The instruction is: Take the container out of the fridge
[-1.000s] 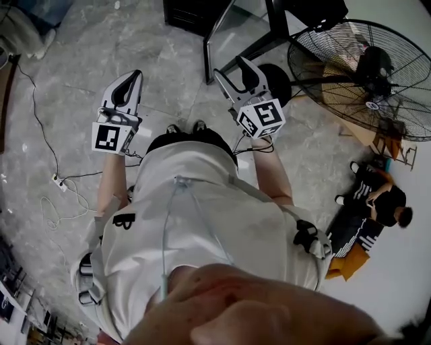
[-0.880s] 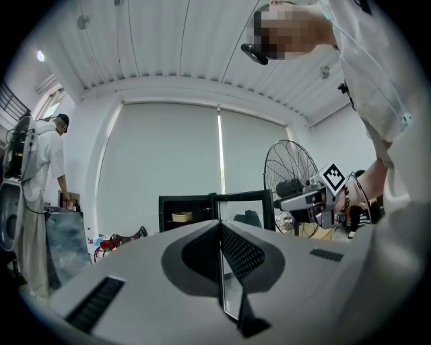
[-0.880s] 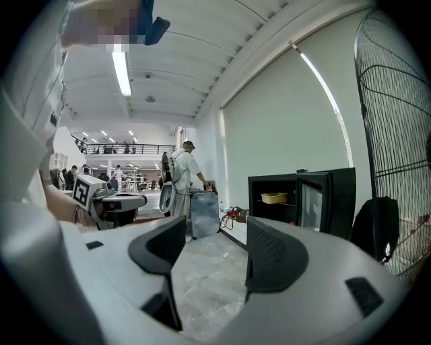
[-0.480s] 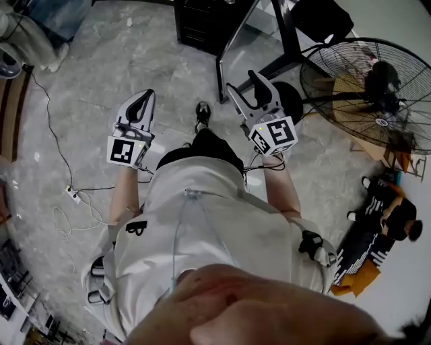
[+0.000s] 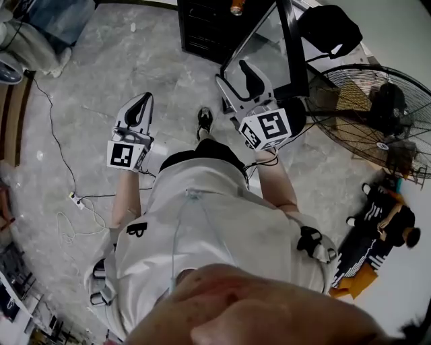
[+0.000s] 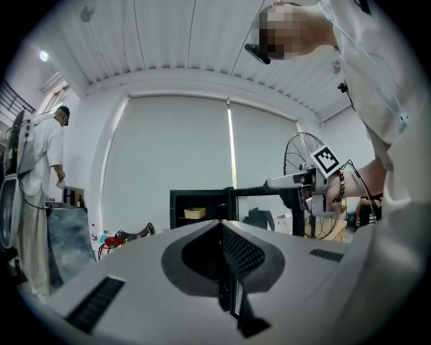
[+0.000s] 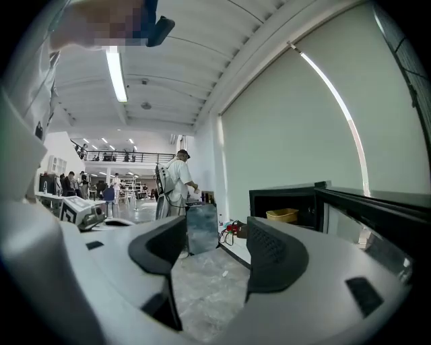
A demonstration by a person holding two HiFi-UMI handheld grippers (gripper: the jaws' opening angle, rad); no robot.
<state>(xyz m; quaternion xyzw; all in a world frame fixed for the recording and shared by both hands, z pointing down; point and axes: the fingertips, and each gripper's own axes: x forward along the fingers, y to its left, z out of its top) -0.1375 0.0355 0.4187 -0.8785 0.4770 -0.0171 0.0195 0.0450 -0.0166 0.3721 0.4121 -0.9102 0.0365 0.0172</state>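
Observation:
A small black fridge stands on the floor ahead with its glass door swung open. On its shelf sits a yellowish container, which shows in the left gripper view as the container and in the head view as a small spot. My right gripper is held up beside the door edge, open and empty, its jaws pointing left of the fridge. My left gripper is shut on nothing, well short of the fridge.
A large floor fan stands to the right, and a person sits on the floor beyond it. A power strip with cable lies at the left. A person in white stands near a blue-grey panel.
The fridge and its open door have come further into the head view as the person stepped forward. Both grippers stay raised, and their jaws are unchanged.

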